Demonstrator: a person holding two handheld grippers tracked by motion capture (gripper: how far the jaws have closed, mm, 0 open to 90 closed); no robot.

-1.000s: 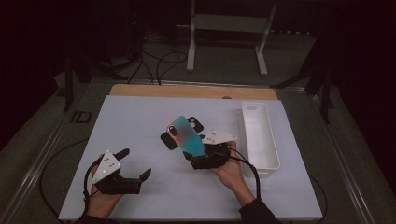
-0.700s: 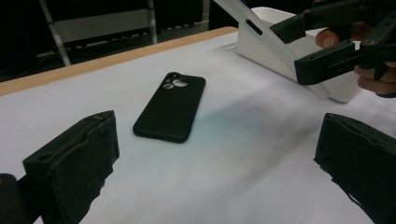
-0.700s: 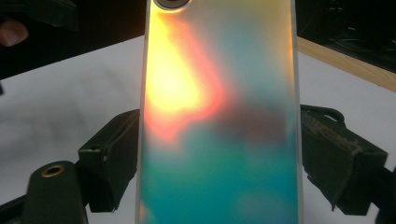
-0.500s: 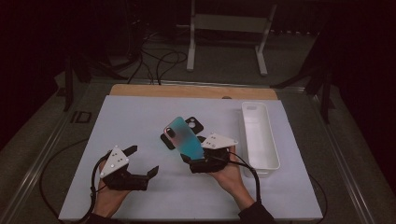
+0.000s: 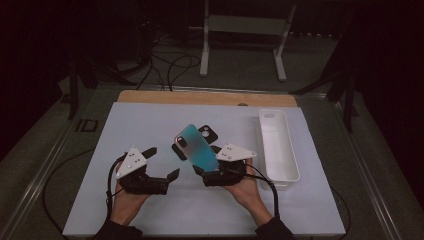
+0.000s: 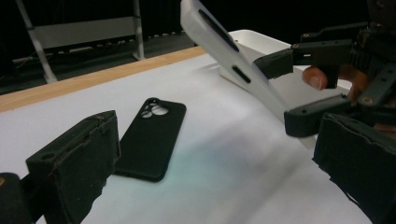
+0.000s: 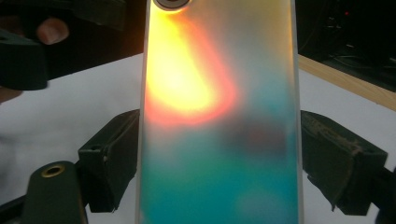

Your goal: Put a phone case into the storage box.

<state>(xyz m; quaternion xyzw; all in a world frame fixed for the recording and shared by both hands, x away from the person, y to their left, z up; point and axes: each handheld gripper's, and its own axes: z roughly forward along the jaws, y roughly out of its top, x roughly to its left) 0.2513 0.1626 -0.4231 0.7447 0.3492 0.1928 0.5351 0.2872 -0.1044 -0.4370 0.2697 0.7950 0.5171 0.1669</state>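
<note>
My right gripper (image 5: pixel 209 172) clamps the phone (image 5: pixel 197 147) by its long edges, tilted above the mat. It looks stiff, glossy and slippery. My left gripper (image 5: pixel 161 165) hangs wide, empty, near the case (image 6: pixel 150 136).

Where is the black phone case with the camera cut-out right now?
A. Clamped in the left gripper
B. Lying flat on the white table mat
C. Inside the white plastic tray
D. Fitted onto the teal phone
B: the black phone case lies flat on the white table mat, untouched; the right gripper grips the teal phone.
</note>
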